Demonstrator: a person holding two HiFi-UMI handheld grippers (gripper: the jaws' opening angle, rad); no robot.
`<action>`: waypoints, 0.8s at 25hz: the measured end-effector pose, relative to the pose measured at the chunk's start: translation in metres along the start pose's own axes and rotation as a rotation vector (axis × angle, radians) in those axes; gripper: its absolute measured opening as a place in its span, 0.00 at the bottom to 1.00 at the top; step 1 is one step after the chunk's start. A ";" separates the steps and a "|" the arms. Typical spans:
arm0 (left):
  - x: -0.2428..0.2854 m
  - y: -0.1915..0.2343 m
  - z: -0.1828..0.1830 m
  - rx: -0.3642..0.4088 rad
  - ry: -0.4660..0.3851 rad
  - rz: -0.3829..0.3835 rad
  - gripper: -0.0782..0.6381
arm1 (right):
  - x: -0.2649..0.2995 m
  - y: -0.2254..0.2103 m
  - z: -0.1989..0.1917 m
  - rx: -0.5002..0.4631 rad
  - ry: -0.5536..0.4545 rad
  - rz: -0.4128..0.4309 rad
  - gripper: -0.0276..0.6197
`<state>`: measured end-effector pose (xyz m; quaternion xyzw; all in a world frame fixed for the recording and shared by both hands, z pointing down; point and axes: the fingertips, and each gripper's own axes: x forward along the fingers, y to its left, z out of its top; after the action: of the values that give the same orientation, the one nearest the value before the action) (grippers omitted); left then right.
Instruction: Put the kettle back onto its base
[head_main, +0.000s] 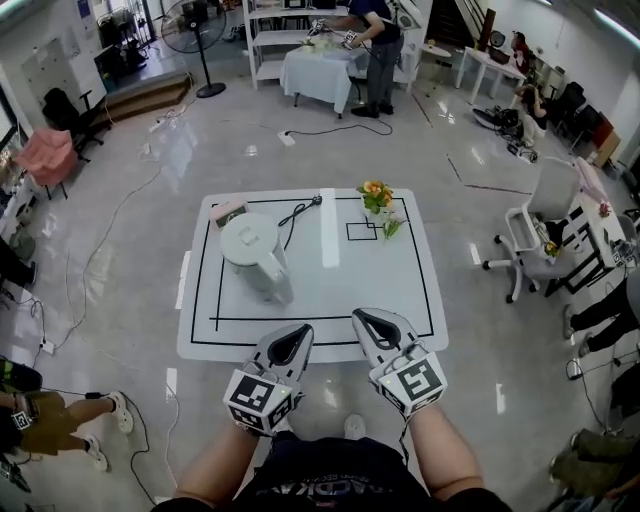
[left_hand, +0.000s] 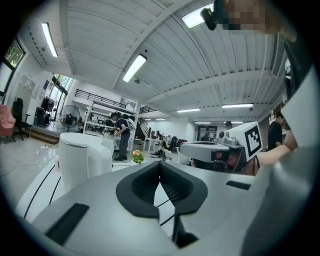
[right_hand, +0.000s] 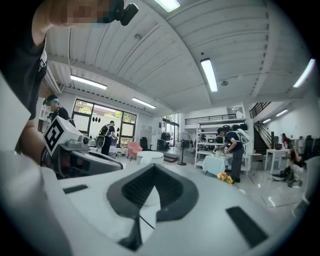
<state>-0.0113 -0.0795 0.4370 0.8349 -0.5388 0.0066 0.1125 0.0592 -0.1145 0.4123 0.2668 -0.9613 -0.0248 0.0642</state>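
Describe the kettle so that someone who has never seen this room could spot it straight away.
Find the white table with a black taped rectangle in the middle of the floor. The kettle stands on its left half, inside the tape. It is the only tall, plain white thing there: the flowers at the far edge are small and orange, and the black cord lies flat.
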 end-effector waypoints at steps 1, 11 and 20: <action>0.002 -0.007 -0.002 0.001 0.000 0.021 0.12 | -0.006 -0.002 -0.003 0.004 -0.002 0.017 0.05; -0.008 -0.066 -0.026 -0.009 0.001 0.216 0.12 | -0.055 -0.009 -0.026 0.056 -0.012 0.182 0.05; -0.047 -0.076 -0.027 -0.020 -0.010 0.367 0.12 | -0.064 0.013 -0.027 0.086 -0.010 0.284 0.05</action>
<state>0.0403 -0.0021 0.4437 0.7214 -0.6826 0.0175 0.1153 0.1103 -0.0711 0.4327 0.1305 -0.9898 0.0246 0.0508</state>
